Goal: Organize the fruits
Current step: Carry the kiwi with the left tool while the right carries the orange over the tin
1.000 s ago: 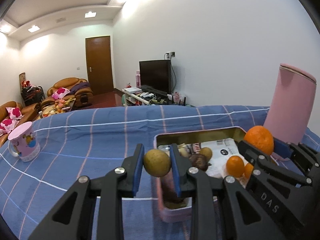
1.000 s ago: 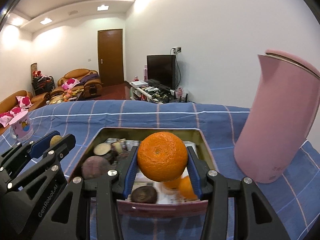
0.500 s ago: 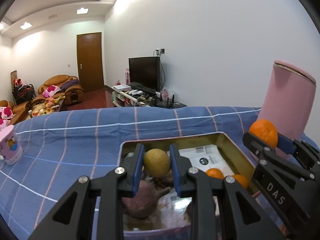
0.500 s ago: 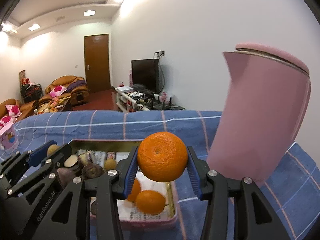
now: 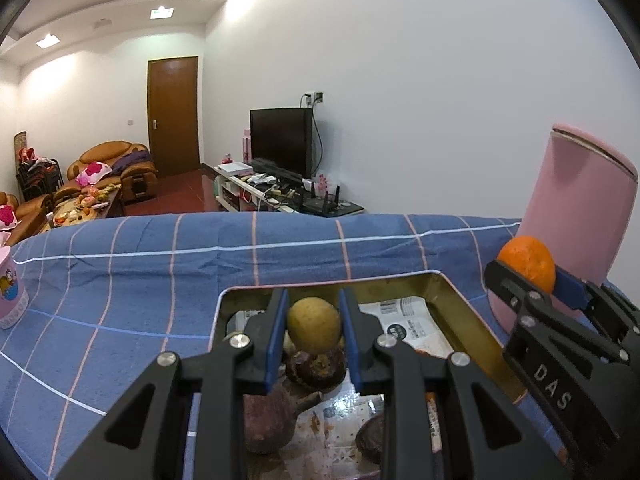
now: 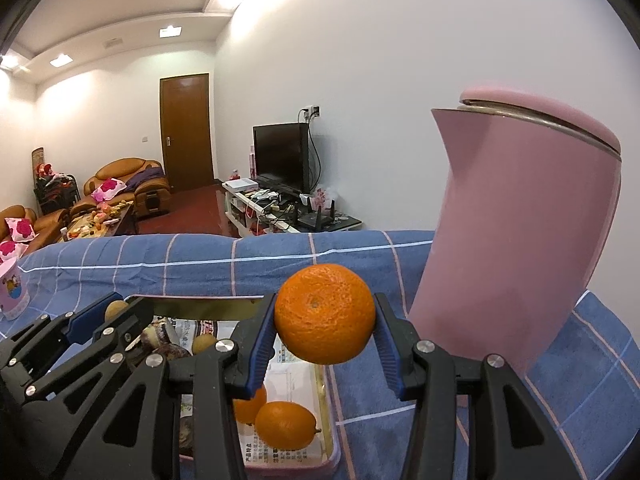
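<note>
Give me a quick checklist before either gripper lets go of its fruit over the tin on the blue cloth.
1. Left gripper clamped on the small yellow-green round fruit: ok.
2. Right gripper clamped on the large orange: ok.
3. Yellow-green fruit over the open rectangular metal tin: ok.
4. Orange over the tin: cannot tell, it hangs near the tin's right edge.
5. Tall pink kettle upright and apart from the orange: ok.
6. Free space in the tin beside the two small oranges: ok.

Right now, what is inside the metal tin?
In the tin: printed paper, two small oranges, dark purple fruits and a small brown fruit. The grippers cover the rest.
</note>
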The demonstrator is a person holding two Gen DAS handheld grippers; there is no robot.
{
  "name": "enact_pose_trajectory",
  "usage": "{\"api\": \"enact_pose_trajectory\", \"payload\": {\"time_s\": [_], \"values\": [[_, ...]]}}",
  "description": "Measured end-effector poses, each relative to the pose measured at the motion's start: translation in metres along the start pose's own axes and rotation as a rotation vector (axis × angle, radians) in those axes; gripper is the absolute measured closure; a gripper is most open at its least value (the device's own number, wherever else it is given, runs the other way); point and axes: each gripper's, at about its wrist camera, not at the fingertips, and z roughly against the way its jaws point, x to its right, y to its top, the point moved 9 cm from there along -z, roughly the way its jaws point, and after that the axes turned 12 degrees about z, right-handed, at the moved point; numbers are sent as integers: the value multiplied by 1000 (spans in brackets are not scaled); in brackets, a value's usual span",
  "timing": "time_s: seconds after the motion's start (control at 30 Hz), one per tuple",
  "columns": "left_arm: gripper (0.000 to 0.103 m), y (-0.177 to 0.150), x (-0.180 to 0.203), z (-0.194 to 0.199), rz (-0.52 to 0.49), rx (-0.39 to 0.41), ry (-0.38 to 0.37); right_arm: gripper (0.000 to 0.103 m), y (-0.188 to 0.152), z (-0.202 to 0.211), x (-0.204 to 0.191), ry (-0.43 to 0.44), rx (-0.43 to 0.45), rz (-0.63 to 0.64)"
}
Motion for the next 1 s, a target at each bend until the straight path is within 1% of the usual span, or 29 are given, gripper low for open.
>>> {"api": "enact_pose_trajectory", "payload": {"time_s": [0.27,0.37,0.43,0.53,0.63,0.77,1.0], "values": [[75,5,4,-9,11,-15,-11,54,4,-10,1,-11,-4,-11],[75,6,6,-15,42,-39,-35,54,5,-11,3,-9,-4,-11],[75,3,12,-20,70,-76,-69,54,5,-11,5,-7,-2,-14],[75,2,20,-24,68,-97,-93,54,6,-11,7,-19,3,-4],[75,4,18,-27,62,-92,-84,54,7,-14,8,-33,1,1],[75,10,8,-33,77,-94,-49,54,8,-22,7,-31,-9,-14],[75,15,-16,-43,91,-112,16,55,10,-35,-6,17,-26,-13]]}}
